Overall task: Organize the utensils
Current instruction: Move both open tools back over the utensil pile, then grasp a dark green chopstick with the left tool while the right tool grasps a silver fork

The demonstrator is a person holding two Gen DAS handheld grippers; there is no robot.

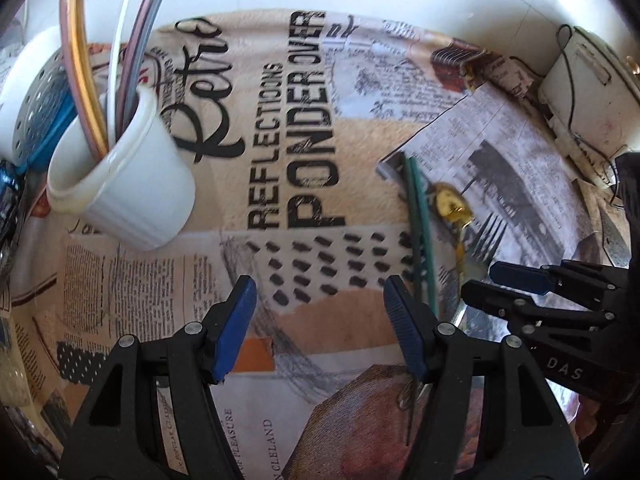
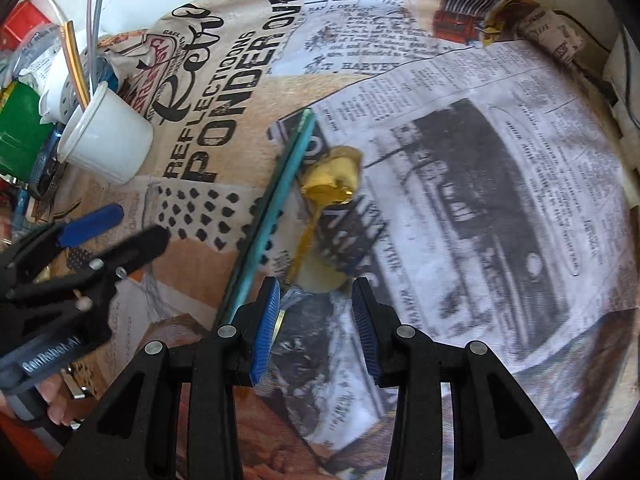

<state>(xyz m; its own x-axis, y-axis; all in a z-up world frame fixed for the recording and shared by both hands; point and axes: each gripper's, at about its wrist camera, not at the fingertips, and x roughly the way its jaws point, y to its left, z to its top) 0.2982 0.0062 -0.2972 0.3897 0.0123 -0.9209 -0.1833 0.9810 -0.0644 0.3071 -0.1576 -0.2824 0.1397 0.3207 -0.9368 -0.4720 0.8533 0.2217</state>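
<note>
The gold spoon (image 2: pixel 332 184) lies on the printed cloth (image 2: pixel 500 200) with its bowl away from the right gripper (image 2: pixel 316 320) and its handle running back toward that gripper's spread jaws, ending just ahead of the left fingertip. A fork (image 2: pixel 356 240) lies touching it on the right, tines pointing away; green chopsticks (image 2: pixel 272 208) lie just left, roughly parallel. The right gripper is the nearer one, empty and almost in line with the handle. The left gripper (image 1: pixel 320 320), also spread and empty, hangs well left of the utensils, with the white cup (image 1: pixel 124 184) of sticks ahead to its left.
</note>
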